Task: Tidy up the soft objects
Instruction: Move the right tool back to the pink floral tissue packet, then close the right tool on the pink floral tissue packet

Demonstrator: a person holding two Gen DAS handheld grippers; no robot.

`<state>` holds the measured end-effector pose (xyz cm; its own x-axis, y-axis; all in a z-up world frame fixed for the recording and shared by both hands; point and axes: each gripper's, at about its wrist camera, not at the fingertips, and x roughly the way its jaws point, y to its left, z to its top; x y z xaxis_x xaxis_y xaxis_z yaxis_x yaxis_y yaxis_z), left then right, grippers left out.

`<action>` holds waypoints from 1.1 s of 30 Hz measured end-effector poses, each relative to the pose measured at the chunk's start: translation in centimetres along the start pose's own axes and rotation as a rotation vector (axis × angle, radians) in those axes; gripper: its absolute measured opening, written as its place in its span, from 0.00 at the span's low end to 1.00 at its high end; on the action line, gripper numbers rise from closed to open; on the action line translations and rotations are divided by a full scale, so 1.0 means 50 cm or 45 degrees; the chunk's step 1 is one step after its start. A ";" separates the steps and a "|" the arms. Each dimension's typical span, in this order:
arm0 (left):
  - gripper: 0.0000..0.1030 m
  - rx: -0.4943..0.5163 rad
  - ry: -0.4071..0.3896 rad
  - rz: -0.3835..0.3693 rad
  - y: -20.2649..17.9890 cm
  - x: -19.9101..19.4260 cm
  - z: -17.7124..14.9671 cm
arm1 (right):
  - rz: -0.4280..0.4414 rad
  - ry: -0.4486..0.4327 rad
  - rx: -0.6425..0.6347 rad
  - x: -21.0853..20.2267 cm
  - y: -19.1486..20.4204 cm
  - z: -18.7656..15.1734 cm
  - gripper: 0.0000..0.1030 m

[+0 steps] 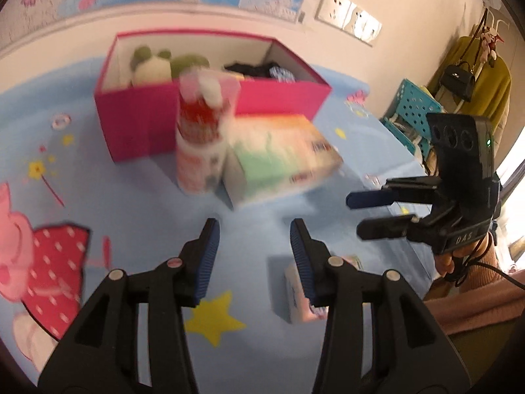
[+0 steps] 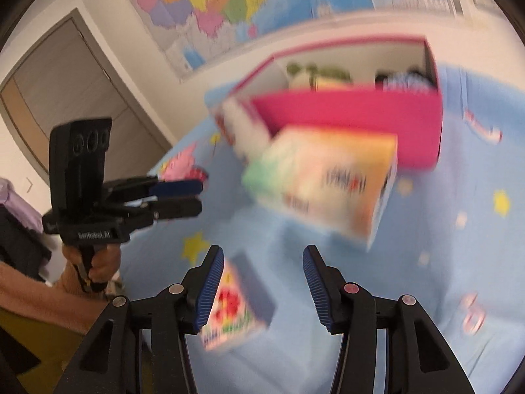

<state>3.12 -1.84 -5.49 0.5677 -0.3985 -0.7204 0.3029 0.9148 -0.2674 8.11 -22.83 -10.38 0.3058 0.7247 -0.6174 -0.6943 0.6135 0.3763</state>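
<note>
A: Where are the soft things?
B: In the pink box (image 1: pixel 210 124) at the back of the blue surface (image 1: pixel 131 203) — a green-and-white plush (image 1: pixel 149 65) on its left side, dark cloth (image 1: pixel 256 69) on its right.
A: And in front of it?
B: A red-and-white bottle (image 1: pixel 200 141) stands touching the box wall, with a tissue pack (image 1: pixel 282 154) just beside it. A small pack (image 2: pixel 233 308) lies nearer, by the claws.
A: The claws?
B: The left claw (image 1: pixel 254 252) has its fingers apart, holding nothing. The right claw (image 2: pixel 262 282) is spread too — empty, hovering over the small pack.
</note>
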 end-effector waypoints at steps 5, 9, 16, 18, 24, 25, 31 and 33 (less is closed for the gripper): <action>0.45 -0.016 0.066 -0.053 -0.014 0.015 -0.035 | 0.044 0.089 0.048 0.012 0.002 -0.057 0.50; 0.45 -0.014 0.102 -0.097 -0.026 0.020 -0.053 | 0.103 0.119 0.078 0.009 0.006 -0.081 0.50; 0.45 -0.011 0.168 -0.123 -0.043 0.038 -0.065 | 0.121 0.135 0.096 0.030 0.018 -0.088 0.50; 0.43 -0.018 0.168 -0.136 -0.045 0.039 -0.066 | 0.124 0.123 0.108 0.033 0.016 -0.086 0.50; 0.36 -0.037 0.178 -0.175 -0.054 0.043 -0.067 | 0.093 0.098 0.118 0.050 0.013 -0.075 0.41; 0.36 -0.041 0.177 -0.181 -0.056 0.043 -0.067 | 0.092 0.094 0.121 0.055 0.012 -0.072 0.40; 0.36 -0.055 0.183 -0.183 -0.056 0.049 -0.064 | 0.063 0.063 0.131 0.050 -0.001 -0.056 0.39; 0.36 -0.059 0.181 -0.178 -0.055 0.051 -0.061 | 0.054 0.051 0.132 0.050 -0.004 -0.050 0.39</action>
<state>1.39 -5.16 -8.54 0.4082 -0.5112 -0.7563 0.3335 0.8547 -0.3977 7.38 -21.90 -13.73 0.2495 0.7389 -0.6259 -0.6344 0.6131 0.4709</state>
